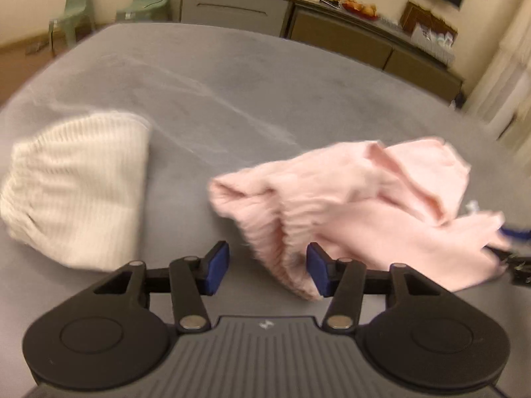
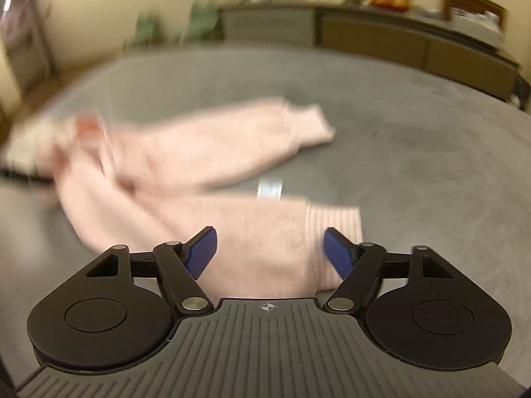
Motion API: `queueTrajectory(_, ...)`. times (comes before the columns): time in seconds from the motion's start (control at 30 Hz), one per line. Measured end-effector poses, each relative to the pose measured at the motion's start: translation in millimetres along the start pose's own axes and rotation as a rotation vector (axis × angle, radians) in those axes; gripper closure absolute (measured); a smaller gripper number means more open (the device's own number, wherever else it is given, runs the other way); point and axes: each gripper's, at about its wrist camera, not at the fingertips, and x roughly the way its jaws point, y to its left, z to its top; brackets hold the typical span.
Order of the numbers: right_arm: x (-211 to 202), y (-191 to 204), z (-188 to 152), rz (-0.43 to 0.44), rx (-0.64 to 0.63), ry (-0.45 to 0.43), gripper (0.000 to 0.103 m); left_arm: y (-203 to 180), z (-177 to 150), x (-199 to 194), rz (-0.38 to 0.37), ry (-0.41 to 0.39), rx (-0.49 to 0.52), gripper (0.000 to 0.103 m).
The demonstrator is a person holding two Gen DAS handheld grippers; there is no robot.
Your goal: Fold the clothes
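Pink knit garment (image 1: 358,205) lies crumpled on the grey bed surface (image 1: 232,76), toward its near right part in the left wrist view. Ribbed hem end points at the camera; a folded flap sits on top at the far right. In the right wrist view the same garment (image 2: 205,179) spreads in two long lobes, one running toward the far middle of the surface, one with a ribbed cuff ending near the right finger. A small pale tag (image 2: 269,189) lies between the lobes. Heavy motion blur here, detail is poor.

Left gripper (image 1: 267,267): fingers wide apart, blue pads (image 1: 219,267) clear, the ribbed hem sits just inside the right pad, nothing clamped. Right gripper (image 2: 270,253): fingers also wide apart, straddling the near lobe, no clamp; cannot tell if the pads touch the fabric.

Cream ribbed knit piece (image 1: 76,189) lies folded near the left edge of the surface, well apart from the pink one.

Background: grey-brown sideboard (image 1: 332,30) along the wall, fruit bowl (image 1: 360,9) on it, two pale green chairs (image 1: 146,0) at the left.
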Motion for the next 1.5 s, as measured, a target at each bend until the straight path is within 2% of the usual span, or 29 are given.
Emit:
queueTrajectory(0.03,6,3,0,-0.012,-0.048,0.016,0.018,3,-1,-2,-0.006,0.006,0.022,0.049)
queueTrajectory(0.07,7,-2,1,-0.03,-0.054,0.041,0.017,7,-2,-3,-0.012,0.011,0.041,0.049)
queueTrajectory(0.13,5,-18,7,-0.071,-0.021,0.1,0.019,13,-4,-7,-0.031,0.005,0.055,0.05)
queueTrajectory(0.17,4,-18,10,-0.068,-0.019,0.097,0.021,13,-5,-10,-0.048,-0.006,0.058,0.051)
queueTrajectory(0.27,0,-1,18,-0.021,-0.037,0.033,0.024,11,-8,-26,-0.085,-0.073,0.076,0.051)
queueTrajectory(0.37,-4,15,26,0.026,-0.054,-0.03,0.025,-2,-11,-35,-0.102,-0.116,0.146,0.051)
queueTrajectory(0.47,6,46,29,0.081,-0.106,-0.051,0.033,-16,-15,-18,-0.067,-0.066,0.231,0.052)
queueTrajectory(0.5,10,55,28,0.085,-0.133,-0.035,0.036,-19,-17,-10,-0.053,-0.04,0.25,0.054)
queueTrajectory(0.53,12,61,27,0.08,-0.158,-0.015,0.038,-20,-21,-3,-0.039,-0.026,0.269,0.052)
queueTrajectory(0.6,17,74,25,0.071,-0.207,0.025,0.038,-20,-28,-4,-0.031,-0.042,0.316,0.051)
queueTrajectory(0.73,5,78,12,0.105,-0.322,0.146,0.037,-6,-45,-23,-0.095,0.022,0.369,0.054)
queueTrajectory(0.77,-1,74,6,0.128,-0.32,0.175,0.037,-4,-51,-31,-0.123,0.028,0.388,0.062)
queueTrajectory(0.83,-12,68,-5,0.172,-0.326,0.211,0.037,2,-63,-48,-0.175,0.03,0.423,0.065)
queueTrajectory(0.9,-27,63,-9,0.227,-0.326,0.217,0.037,11,-63,-71,-0.2,-0.062,0.393,0.065)
queueTrajectory(0.97,-40,53,2,0.238,-0.274,0.152,0.035,23,-50,-85,-0.214,-0.143,0.299,0.063)
queueTrajectory(1.0,-43,47,10,0.229,-0.233,0.108,0.032,28,-44,-89,-0.218,-0.174,0.258,0.062)
queueTrajectory(1.1,-25,37,44,0.12,-0.123,-0.001,0.03,19,-18,-57,-0.192,-0.133,0.238,0.062)
queueTrajectory(1.17,3,33,64,0.046,-0.073,-0.031,0.031,13,-1,-35,-0.174,-0.105,0.224,0.062)
queueTrajectory(1.2,19,34,70,0.021,-0.062,-0.031,0.032,10,7,-24,-0.163,-0.091,0.223,0.063)
queueTrajectory(1.3,61,44,73,0.002,-0.078,0.012,0.037,-4,10,13,-0.089,-0.045,0.3,0.062)
queueTrajectory(1.37,71,39,76,-0.016,-0.028,0.031,0.031,-11,18,25,-0.009,-0.072,0.371,0.062)
queueTrajectory(1.43,75,30,81,-0.06,0.029,0.052,0.029,-11,31,36,0.058,-0.089,0.351,0.061)
queueTrajectory(1.5,71,25,81,-0.15,0.018,0.055,0.028,-10,45,44,0.1,-0.083,0.306,0.062)
